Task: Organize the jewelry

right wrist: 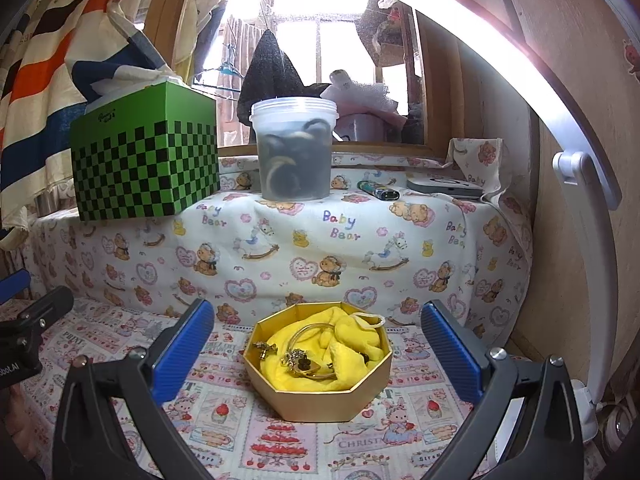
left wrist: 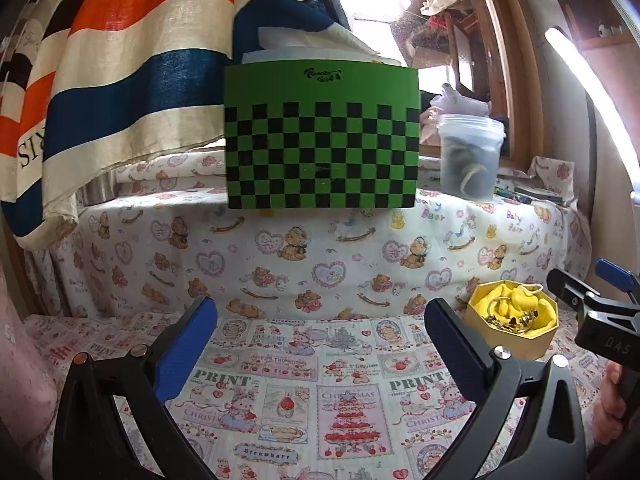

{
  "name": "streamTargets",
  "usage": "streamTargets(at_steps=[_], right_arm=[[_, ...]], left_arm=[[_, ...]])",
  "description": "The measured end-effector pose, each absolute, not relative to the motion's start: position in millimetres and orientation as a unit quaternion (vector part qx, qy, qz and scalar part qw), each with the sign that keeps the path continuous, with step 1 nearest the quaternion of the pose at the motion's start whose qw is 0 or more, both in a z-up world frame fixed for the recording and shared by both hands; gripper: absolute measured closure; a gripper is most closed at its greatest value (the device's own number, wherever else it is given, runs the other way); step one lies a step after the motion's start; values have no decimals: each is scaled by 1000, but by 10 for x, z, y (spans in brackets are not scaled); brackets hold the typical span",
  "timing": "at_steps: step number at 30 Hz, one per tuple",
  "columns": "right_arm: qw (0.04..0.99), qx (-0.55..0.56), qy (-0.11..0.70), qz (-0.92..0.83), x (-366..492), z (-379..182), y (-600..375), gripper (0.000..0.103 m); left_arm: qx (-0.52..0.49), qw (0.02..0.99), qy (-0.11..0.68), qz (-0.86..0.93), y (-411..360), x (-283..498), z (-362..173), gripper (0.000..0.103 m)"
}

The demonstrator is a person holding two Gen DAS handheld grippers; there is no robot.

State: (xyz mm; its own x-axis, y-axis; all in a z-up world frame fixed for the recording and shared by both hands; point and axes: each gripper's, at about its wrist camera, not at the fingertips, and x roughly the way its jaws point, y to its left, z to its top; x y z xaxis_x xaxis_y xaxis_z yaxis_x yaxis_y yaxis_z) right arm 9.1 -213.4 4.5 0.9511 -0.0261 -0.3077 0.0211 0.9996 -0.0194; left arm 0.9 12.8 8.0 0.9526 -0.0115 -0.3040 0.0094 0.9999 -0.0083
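Jewelry [right wrist: 304,362]: gold-toned pieces, a thin bangle and small charms tangled together, lying on a crumpled yellow cloth pouch [right wrist: 340,340] inside the box, straight ahead of the right gripper, between the lines of its two fingers.
Box [right wrist: 332,400]: octagonal, gold card walls, lidless, matte; it sits on the printed cloth just beyond the right gripper's fingertips, and ahead and to the right of the left gripper.
Right gripper [right wrist: 316,344]: jaws spread wide, holding nothing; blue ribbed pads on black arms.
Left gripper [left wrist: 320,344]: likewise spread and empty, facing bare cloth, the box off to its right.
Step in hand: unsettled. Jewelry heaped in the box fits pieces gathered in at the end, or a pile awaiting sorting; the pictures do not decide.
Any handling: the pieces look thin, slippery and interlinked, so a narrow pinch on one item would likely drag others.
Surroundings: soft cotton cloth [right wrist: 280,452] with cake and bear prints; beyond, on a raised ledge, a green checkered tissue box [right wrist: 146,168] and a translucent plastic tub [right wrist: 295,152].
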Motion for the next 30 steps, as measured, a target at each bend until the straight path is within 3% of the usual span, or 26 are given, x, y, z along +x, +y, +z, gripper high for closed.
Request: streamTargets(at_steps=[30], right_arm=[[987, -12, 157, -3, 75, 41, -2122, 0]], left_arm=[[4, 988, 155, -14, 106, -12, 84, 0]])
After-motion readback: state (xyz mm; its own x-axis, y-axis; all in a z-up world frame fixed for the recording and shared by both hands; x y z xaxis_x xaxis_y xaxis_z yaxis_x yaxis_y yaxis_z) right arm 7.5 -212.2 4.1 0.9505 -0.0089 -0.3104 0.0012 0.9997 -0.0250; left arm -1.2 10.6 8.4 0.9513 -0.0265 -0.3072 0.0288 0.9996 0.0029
